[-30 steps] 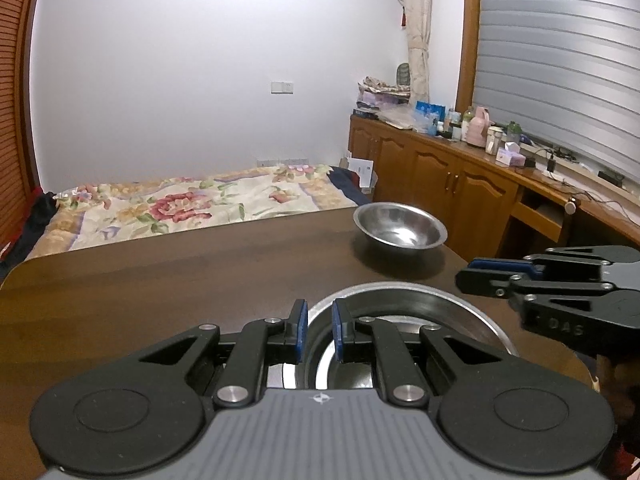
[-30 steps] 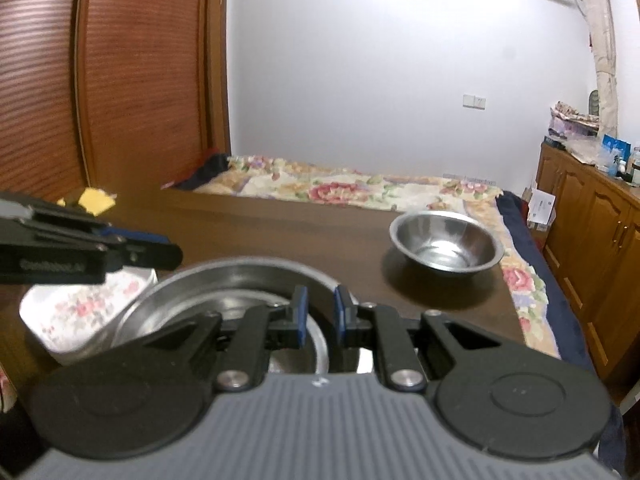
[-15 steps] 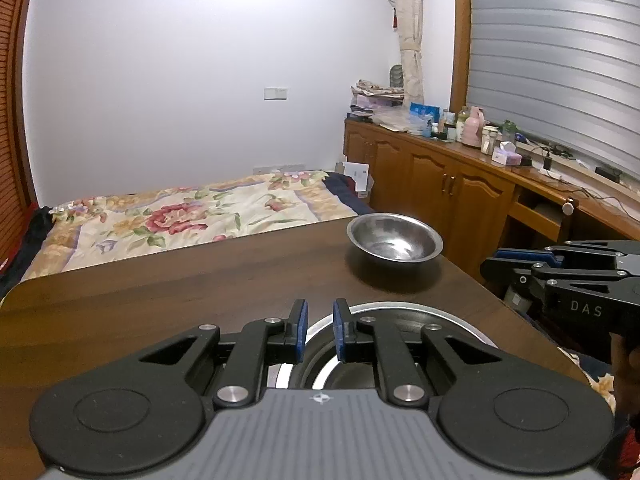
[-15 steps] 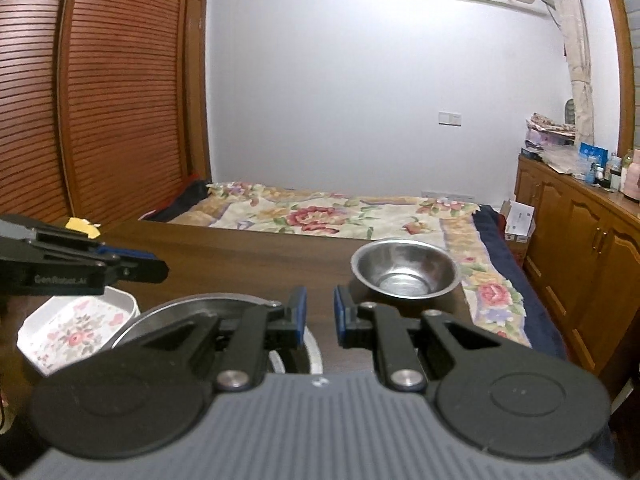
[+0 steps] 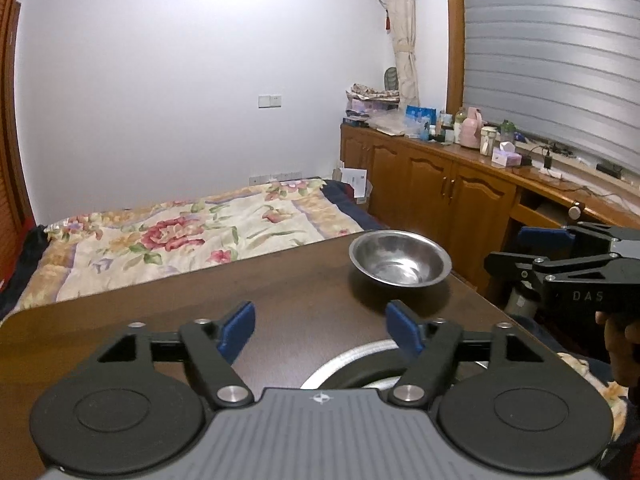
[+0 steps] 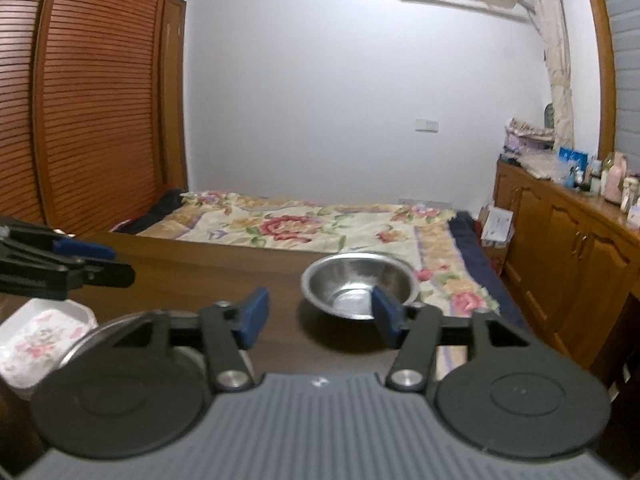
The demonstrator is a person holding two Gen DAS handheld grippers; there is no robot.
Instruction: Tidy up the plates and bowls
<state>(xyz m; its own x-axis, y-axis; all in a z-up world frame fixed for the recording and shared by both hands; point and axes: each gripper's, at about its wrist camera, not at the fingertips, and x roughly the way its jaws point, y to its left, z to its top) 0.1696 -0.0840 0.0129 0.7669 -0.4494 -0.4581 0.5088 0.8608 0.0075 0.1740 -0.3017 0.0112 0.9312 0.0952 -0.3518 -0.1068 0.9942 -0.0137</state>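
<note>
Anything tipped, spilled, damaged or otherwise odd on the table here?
Nothing stands out. The small steel bowl sits upright near the table's far corner, the big steel bowl and flowered dish lie flat, nothing spilled.

Bare tabletop (image 5: pixel 200 320) lies open leftward; the steel bowl (image 5: pixel 400 258) and the large metal plate (image 5: pixel 352 360) block the right.

Each black plastic two-finger left gripper (image 5: pixel 320 330) and right gripper (image 6: pixel 316 316) carries blue pads and silver pivot screws. Round discs flank a ribbed grey housing (a small emblem marks its front edge).
</note>
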